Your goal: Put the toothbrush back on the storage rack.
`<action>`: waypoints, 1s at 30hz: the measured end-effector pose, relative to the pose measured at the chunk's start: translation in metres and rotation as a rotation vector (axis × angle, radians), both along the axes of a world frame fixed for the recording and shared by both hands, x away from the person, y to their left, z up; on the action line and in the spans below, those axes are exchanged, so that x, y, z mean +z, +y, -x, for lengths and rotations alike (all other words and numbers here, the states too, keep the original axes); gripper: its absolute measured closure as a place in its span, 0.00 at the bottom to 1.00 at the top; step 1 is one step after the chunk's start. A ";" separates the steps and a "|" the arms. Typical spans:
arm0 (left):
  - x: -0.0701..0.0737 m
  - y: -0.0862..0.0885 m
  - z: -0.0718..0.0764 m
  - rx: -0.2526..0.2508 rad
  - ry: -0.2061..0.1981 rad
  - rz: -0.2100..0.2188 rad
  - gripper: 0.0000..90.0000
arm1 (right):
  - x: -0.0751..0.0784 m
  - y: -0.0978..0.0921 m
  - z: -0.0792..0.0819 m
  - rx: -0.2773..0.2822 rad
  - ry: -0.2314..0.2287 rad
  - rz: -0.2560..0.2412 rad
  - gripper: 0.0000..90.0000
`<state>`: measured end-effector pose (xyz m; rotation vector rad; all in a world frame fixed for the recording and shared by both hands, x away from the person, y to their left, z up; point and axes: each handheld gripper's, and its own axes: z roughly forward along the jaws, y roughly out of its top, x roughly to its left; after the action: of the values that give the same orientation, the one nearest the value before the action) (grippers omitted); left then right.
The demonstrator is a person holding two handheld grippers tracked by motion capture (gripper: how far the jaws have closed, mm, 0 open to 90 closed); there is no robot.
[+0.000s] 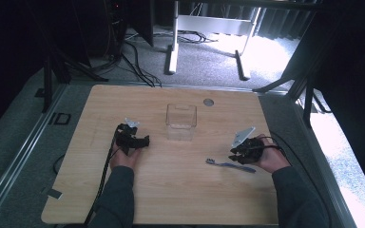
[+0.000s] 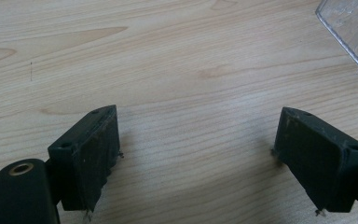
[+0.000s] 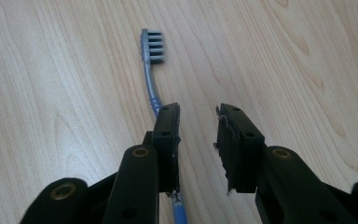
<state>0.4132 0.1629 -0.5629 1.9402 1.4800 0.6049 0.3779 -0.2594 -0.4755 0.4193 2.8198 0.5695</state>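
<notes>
The person's forearms are coming in at the near edge of the wooden table (image 1: 171, 199), and the right gripper (image 3: 198, 140) is hovering over the blue toothbrush (image 3: 152, 70), jaws part open and gripping nothing. To pick cleanly, it should shift left until the handle sits between the jaws, since the handle is passing under the left jaw. The toothbrush is lying near right, while the left gripper (image 2: 196, 154) is resting wide open near the clear container (image 1: 181, 121).

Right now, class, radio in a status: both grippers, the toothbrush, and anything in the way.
Left gripper open, holding nothing. Right gripper open, low over the toothbrush handle, handle under one jaw, not clamped. Toothbrush flat on table. Clear container stands apart; nothing between.
</notes>
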 end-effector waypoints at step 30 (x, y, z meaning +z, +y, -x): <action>0.000 0.000 0.000 -0.002 -0.001 -0.001 0.16 | 0.001 0.011 -0.001 0.041 0.024 0.033 0.76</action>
<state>0.4131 0.1627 -0.5629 1.9414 1.4778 0.6052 0.3793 -0.2486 -0.4743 0.3659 2.8622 0.5291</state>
